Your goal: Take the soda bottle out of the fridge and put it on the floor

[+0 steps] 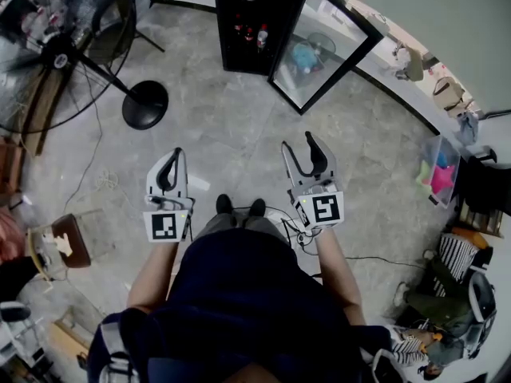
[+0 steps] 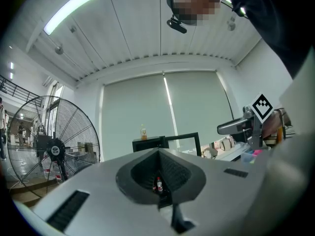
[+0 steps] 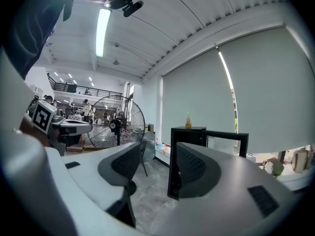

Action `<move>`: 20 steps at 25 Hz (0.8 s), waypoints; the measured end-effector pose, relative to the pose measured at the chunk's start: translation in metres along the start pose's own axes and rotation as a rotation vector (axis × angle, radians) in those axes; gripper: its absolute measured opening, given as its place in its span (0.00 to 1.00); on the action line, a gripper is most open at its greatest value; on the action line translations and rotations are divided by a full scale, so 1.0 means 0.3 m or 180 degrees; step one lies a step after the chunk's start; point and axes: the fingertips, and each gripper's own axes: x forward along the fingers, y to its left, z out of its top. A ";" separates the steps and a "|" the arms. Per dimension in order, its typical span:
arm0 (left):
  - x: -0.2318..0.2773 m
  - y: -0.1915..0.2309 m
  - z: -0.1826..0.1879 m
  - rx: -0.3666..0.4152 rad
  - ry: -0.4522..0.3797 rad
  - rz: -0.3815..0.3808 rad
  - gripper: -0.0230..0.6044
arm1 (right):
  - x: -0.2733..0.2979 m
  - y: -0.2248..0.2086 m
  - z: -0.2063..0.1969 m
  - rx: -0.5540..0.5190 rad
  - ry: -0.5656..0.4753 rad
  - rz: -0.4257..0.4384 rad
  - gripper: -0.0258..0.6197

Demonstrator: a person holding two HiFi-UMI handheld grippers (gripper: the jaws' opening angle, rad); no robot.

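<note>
Black fan [image 1: 60, 57] left of open fridge [image 1: 279, 8]

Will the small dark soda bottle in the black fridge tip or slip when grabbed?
Likely tippy: the small dark soda bottle stands upright, tall and narrow. Other bottles stand close beside it, so a nudge may knock them. Too small to judge material or fill.

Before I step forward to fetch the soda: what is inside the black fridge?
With its door open, the fridge shows a few small red-labelled bottles on one shelf. The shelves below are too dark to read, and its top hides the back.
</note>
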 end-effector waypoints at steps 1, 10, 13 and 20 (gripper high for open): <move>-0.002 0.005 -0.004 0.0000 0.0005 -0.0014 0.07 | 0.011 0.007 0.001 0.0001 -0.0009 0.0020 0.44; 0.003 0.111 -0.051 -0.0087 0.0058 -0.0244 0.07 | 0.176 0.087 0.009 -0.0085 0.0012 0.0014 0.50; 0.032 0.153 -0.054 -0.0045 0.0032 -0.0310 0.07 | 0.243 0.084 0.021 -0.0117 -0.0031 -0.0034 0.50; 0.182 0.239 -0.089 -0.0012 0.0045 -0.0277 0.07 | 0.450 -0.008 -0.020 -0.0130 -0.0020 -0.0040 0.50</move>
